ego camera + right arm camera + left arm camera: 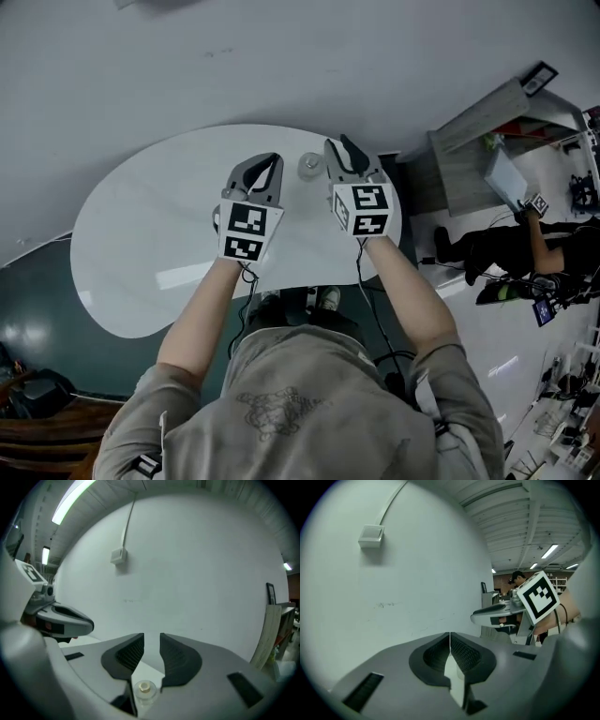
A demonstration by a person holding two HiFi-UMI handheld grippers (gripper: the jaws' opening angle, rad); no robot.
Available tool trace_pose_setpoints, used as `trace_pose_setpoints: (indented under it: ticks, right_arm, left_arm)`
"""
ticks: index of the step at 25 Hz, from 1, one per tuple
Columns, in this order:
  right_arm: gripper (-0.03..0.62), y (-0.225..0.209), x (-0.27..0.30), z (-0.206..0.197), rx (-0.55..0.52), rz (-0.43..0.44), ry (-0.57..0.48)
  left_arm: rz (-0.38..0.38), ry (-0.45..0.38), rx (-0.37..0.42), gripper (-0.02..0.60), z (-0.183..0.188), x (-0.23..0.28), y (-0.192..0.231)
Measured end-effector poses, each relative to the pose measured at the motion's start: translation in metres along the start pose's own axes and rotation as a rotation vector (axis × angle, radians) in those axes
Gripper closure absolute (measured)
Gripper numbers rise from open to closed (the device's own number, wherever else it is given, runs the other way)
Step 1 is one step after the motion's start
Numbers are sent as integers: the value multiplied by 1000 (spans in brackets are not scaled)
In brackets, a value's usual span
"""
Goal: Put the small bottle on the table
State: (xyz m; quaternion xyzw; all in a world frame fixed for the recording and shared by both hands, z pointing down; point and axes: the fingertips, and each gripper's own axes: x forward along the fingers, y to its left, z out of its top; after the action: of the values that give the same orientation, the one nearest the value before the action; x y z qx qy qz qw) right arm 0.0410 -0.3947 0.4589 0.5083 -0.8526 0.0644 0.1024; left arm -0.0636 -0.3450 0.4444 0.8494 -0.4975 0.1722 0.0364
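Right gripper (339,148) hangs partly open and empty, left gripper (270,164) clenched. Small bottle (309,167) stands on the worktop (141,234) near 2 o'clock, between them; a sideways swing could topple it.

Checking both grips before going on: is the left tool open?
No, the left tool is shut, its jaws meeting with nothing between them.

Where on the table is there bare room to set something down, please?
The table is bare across its left half, beyond the left gripper, and along the near edge. Crowded only where the small bottle stands, beside the right gripper.
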Motion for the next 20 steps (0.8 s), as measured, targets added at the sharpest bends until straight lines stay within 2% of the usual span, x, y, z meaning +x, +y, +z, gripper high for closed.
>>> trace_pose_setpoints:
  ticks: [3, 7, 14, 20]
  right_arm:
    - [485, -2, -25, 39, 11, -12, -61]
    - [537, 0, -61, 79, -49, -43, -103]
    - [559, 8, -131, 141, -108, -53, -193]
    - [562, 20, -187, 177, -114, -23, -266]
  left_arm:
    - [3, -41, 30, 561, 23, -12, -6]
    - [2, -91, 90, 561, 53, -32, -13]
    - [20, -203, 168, 561, 112, -71, -19]
    - [24, -282, 186, 561, 147, -107, -25]
